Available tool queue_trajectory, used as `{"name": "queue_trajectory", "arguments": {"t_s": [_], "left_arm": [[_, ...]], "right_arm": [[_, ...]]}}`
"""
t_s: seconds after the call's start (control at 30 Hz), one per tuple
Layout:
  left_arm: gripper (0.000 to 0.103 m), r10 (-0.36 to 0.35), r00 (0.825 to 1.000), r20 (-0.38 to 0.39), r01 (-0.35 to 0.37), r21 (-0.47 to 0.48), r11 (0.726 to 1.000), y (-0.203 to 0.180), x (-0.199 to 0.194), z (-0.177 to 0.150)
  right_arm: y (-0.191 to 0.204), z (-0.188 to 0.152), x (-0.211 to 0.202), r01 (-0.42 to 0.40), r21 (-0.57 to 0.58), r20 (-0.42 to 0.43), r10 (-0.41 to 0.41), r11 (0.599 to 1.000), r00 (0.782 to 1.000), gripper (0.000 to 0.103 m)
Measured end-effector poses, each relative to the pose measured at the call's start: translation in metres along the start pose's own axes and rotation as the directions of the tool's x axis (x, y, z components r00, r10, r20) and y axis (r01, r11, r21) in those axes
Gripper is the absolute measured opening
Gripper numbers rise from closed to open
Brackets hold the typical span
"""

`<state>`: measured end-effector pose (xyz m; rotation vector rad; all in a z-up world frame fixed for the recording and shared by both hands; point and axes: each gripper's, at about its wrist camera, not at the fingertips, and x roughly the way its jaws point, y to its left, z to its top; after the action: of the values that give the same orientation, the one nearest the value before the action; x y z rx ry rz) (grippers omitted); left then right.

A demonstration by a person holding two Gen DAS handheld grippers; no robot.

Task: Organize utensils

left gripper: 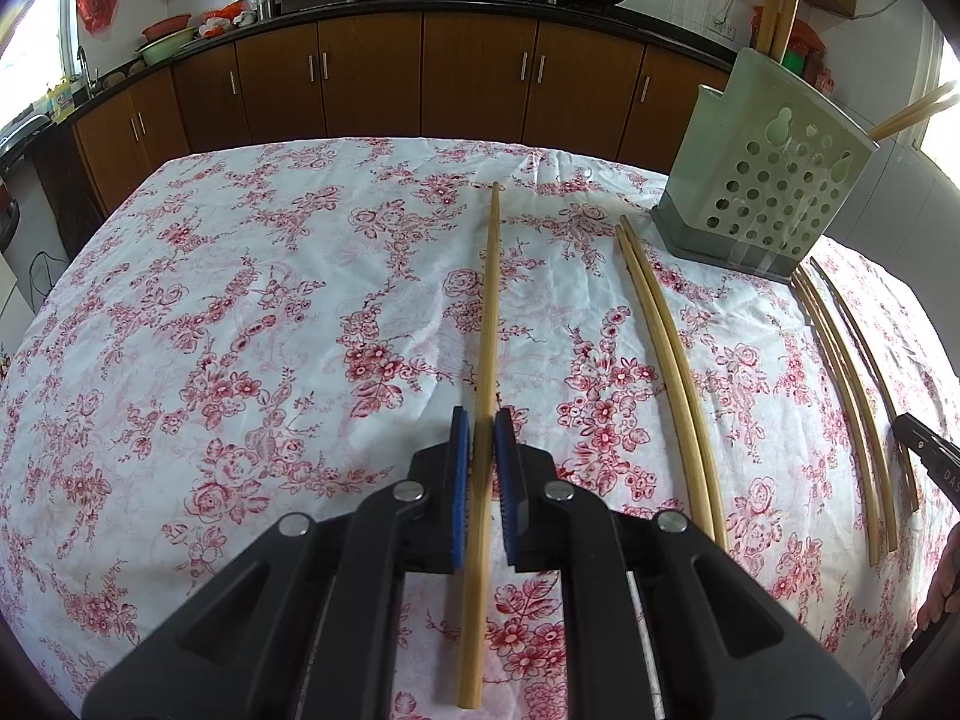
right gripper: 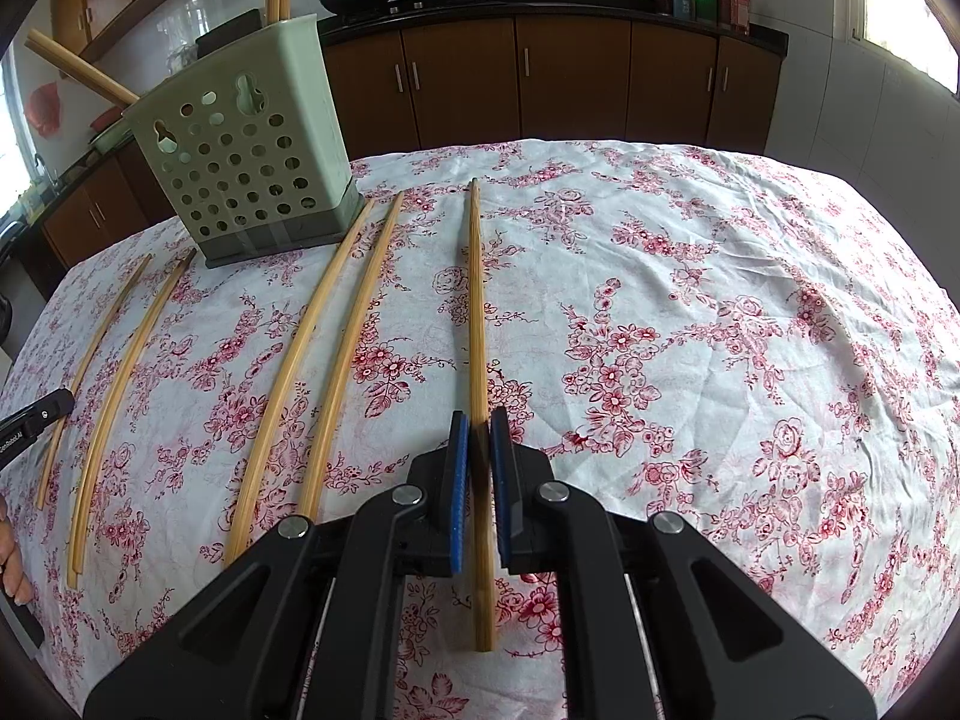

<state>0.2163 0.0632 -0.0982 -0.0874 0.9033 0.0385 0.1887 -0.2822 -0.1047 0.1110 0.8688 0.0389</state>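
Observation:
Bamboo chopsticks lie on a table with a floral cloth [left gripper: 240, 330]. My left gripper [left gripper: 482, 420] is shut on one chopstick [left gripper: 487, 324], which runs between the blue pads. My right gripper [right gripper: 478, 420] is shut on another chopstick [right gripper: 477, 300] in the same way. A pale green perforated utensil holder [left gripper: 768, 180] stands at the far right in the left wrist view and at the far left in the right wrist view [right gripper: 240, 162]. It holds several chopsticks upright. Loose chopstick pairs lie beside it [left gripper: 672, 360] [right gripper: 312, 360].
Brown kitchen cabinets [left gripper: 420, 78] and a dark counter with woks run behind the table. More chopsticks lie near the table's edge [left gripper: 852, 396] [right gripper: 114, 384]. The other gripper's tip shows at each view's side [left gripper: 924, 444] [right gripper: 30, 420].

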Motion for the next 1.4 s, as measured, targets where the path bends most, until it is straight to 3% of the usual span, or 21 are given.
{"name": "queue_trajectory", "arguments": {"t_s": [1.23,1.4], "left_arm": [[0.012,-0.009,1.000,0.001,0.009,-0.004,1.000,-0.001,-0.001,0.000],[0.013,0.015,1.000,-0.004,-0.015,0.059,0.998,-0.010,-0.009,-0.009]], "right_arm": [[0.000,0.000,0.000,-0.002,0.001,-0.001,0.002,1.000,1.000,0.009],[0.001,-0.005,-0.005,-0.009,0.003,-0.001,0.009,1.000,1.000,0.009]]}}
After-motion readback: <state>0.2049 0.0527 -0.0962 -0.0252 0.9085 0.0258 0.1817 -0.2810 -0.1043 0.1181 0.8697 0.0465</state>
